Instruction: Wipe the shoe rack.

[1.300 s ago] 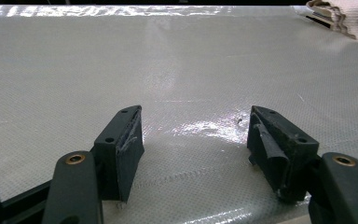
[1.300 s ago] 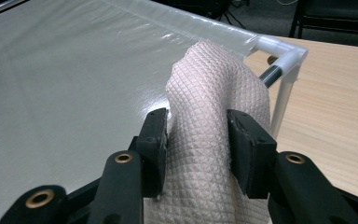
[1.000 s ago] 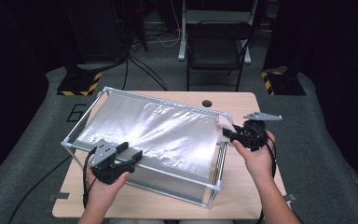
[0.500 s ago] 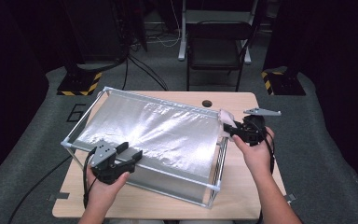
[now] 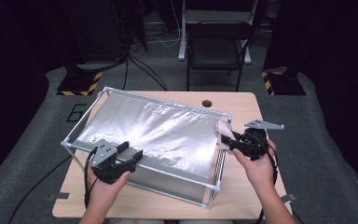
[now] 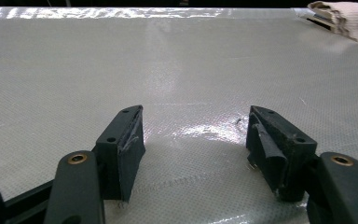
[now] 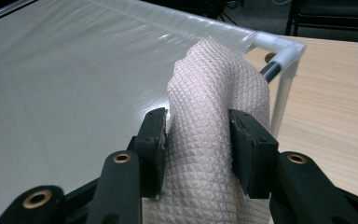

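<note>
right gripper (image 7: 196,140) clamps a wad of pale quilted cloth (image 7: 216,116) between its two black pads, cloth bulging up over the jaws; jaws have just been opening a bit with the cloth between them, pads on both sides of it. in the high view the right gripper (image 5: 230,141) sits at the right end of the silver sheet (image 5: 158,133), near its far right corner, cloth (image 5: 222,132) touching the sheet edge just by the white corner joint (image 7: 282,49) of the frame (image 5: 165,101). grey three-cornered plate on top of the gripper sticks out to the right. right hand (image 5: 258,163) comes in from the near edge of the worktop (image 5: 247,105).

left gripper (image 6: 196,135) jaws wide apart, nothing between them, pads frayed, tips low over the sheet (image 6: 177,60); contact cannot tell. in the high view the left gripper (image 5: 133,156) is at the near left part of the sheet, just by the frame's near rail, held by the left hand (image 5: 107,184). far off at the top right of the left gripper view the cloth (image 6: 340,16) shows at the sheet's other end.

sheet is shiny, woven-looking, stretched flat over a box frame of thin rods with white joints, set slanted on the wooden worktop, covering most of its left and middle. the two grippers are well apart, one at each end of the sheet. round hole (image 5: 207,103) in the worktop near its far edge. black chair (image 5: 216,46) on the grey floor beyond the worktop, cables trailing on the floor at left.
</note>
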Available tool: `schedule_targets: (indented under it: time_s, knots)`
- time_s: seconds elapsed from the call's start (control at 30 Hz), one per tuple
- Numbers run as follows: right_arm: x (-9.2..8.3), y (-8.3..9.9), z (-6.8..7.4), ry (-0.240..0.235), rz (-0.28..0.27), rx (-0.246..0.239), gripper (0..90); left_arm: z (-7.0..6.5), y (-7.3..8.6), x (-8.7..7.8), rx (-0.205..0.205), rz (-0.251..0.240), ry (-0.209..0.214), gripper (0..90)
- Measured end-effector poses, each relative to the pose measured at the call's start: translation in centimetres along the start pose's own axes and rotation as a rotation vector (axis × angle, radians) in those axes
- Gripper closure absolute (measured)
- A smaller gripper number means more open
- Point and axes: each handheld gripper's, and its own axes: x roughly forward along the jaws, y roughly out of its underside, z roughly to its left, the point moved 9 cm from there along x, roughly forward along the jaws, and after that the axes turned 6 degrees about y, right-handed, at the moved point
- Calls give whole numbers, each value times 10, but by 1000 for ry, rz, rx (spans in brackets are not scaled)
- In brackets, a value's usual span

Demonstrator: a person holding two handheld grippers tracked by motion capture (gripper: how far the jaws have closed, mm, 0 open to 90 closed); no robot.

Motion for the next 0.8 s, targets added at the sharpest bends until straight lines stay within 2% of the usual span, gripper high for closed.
schedule_targets:
  time_s: [0.37, 0.8]
  knots:
    - [-28, 24, 27, -66, 0, -15, 560, -1, 0, 0, 2, 2, 0, 363]
    - [-53, 46, 53, -131, 14, -32, 520, -1, 1, 1, 8, 1, -7, 363]
